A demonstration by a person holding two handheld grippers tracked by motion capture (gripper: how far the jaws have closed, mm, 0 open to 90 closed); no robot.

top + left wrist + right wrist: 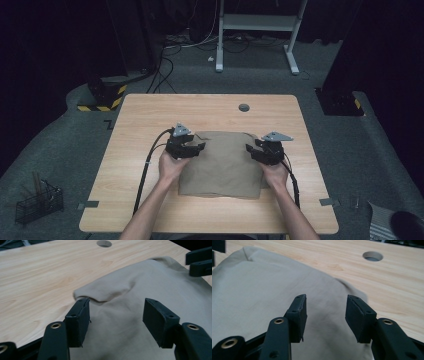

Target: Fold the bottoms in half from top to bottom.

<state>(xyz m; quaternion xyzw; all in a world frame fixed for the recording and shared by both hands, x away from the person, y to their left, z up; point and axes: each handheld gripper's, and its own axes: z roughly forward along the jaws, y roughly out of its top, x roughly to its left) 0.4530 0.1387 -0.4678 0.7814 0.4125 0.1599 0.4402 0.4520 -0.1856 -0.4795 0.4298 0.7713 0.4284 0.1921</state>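
Pale wooden worktop point(145, 125), dark room around. Tan cloth point(222, 165) lying near the middle. Left tool point(189, 145) and right tool point(260, 150) at its far corners, both parted, gripping nothing.

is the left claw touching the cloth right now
Cannot tell. In the left gripper view the left claw stands open over the cloth; one jaw tip meets a fold in the image, with neither contact nor gap plain.

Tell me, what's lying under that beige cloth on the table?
The folded beige cloth lies flat on the wooden table, whose light grain shows all round it. Whether anything sits beneath or between its layers cannot be seen; the fabric covers that. A raised fold bulges near one edge.
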